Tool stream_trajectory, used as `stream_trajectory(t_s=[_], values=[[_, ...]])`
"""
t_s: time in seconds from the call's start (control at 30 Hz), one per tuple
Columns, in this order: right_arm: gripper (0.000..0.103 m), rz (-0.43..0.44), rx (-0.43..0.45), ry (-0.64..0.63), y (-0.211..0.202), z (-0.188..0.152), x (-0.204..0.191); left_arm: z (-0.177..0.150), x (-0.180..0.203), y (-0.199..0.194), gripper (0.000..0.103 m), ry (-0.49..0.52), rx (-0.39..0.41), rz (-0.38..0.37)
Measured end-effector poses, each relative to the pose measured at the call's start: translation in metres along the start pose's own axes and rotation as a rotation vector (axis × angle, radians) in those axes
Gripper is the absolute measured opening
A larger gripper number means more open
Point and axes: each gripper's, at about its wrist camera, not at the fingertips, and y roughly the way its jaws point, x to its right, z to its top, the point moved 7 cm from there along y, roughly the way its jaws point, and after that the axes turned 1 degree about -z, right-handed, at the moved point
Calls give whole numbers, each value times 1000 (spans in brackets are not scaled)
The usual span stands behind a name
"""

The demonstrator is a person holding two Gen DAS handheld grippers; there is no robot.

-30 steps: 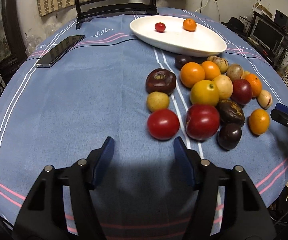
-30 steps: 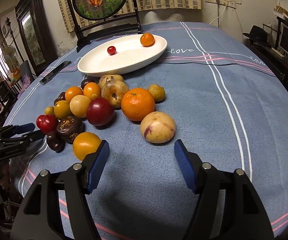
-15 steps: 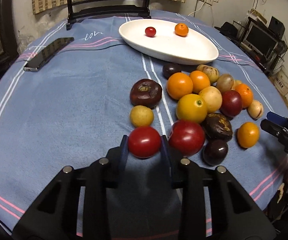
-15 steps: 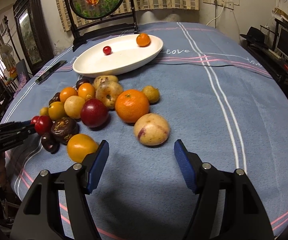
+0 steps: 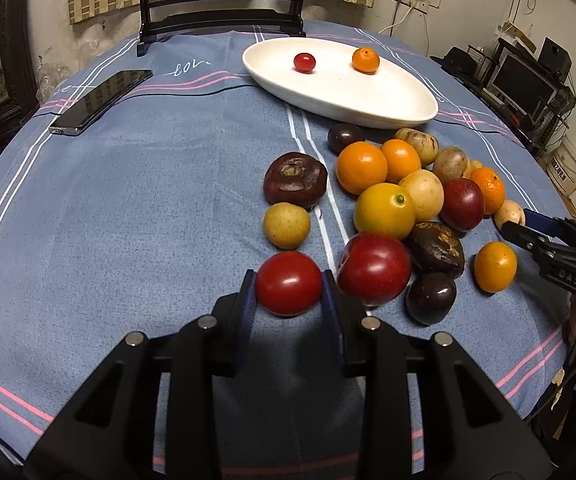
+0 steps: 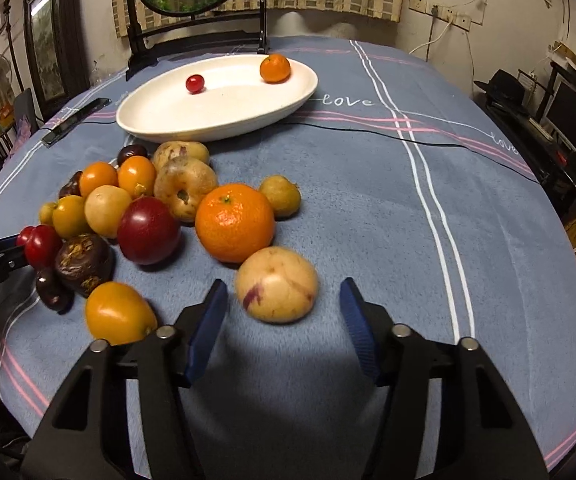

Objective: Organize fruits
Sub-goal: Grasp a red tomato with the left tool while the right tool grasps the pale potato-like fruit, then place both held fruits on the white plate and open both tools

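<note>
My left gripper (image 5: 288, 294) is shut on a red tomato (image 5: 288, 283) at the near edge of the fruit heap (image 5: 399, 196) on the blue tablecloth. In the right wrist view, the left gripper (image 6: 4, 248) comes in from the left edge. My right gripper (image 6: 284, 292) straddles a pale yellow fruit with purple streaks (image 6: 276, 284). Its jaws are closing, with a gap still showing on both sides of the fruit. A white oval dish (image 5: 347, 92) at the back holds a cherry tomato (image 5: 304, 63) and a small orange (image 5: 365, 60).
A dark phone (image 5: 102, 96) lies at the back left. A round screen on a black stand (image 5: 224, 12) is behind the dish. A thin black cable (image 6: 367, 130) crosses the cloth. A large orange (image 6: 235, 222) and an orange-yellow fruit (image 6: 118, 312) flank the pale fruit.
My left gripper moved forward and shut on the red tomato. My right gripper came forward around the pale fruit and its jaws narrowed.
</note>
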Motion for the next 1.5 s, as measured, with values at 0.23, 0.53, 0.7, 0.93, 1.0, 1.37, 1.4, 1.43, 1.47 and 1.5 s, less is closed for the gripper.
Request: stream_trajectory(t_s=[0.23, 0.53, 0.7, 0.93, 1.0, 1.37, 1.4, 1.43, 1.47, 1.5], values=[[43, 33, 3, 1, -3, -4, -3, 2, -2, 0, 32, -7, -4, -4], [43, 71, 91, 29, -41, 0, 5, 15, 1, -32, 32, 5, 63, 2], [43, 105, 205, 34, -77, 21, 6, 38, 5, -56, 32, 28, 122, -8], [43, 118, 292, -34, -99, 71, -5, 90, 23, -66, 33, 97, 189, 17], [43, 112, 306, -54, -95, 88, -7, 104, 27, -61, 33, 112, 193, 21], [43, 110, 169, -63, 21, 173, -15, 190, 29, 38, 33, 106, 121, 59], [43, 110, 145, -68, 36, 177, -16, 193, 28, 49, 33, 103, 106, 61], [43, 110, 131, -70, 45, 179, -16, 197, 26, 62, 33, 98, 87, 63], [43, 106, 114, -73, 58, 183, -16, 201, 23, 74, 33, 88, 69, 67], [43, 101, 102, -76, 68, 186, -16, 202, 22, 81, 33, 83, 58, 68]])
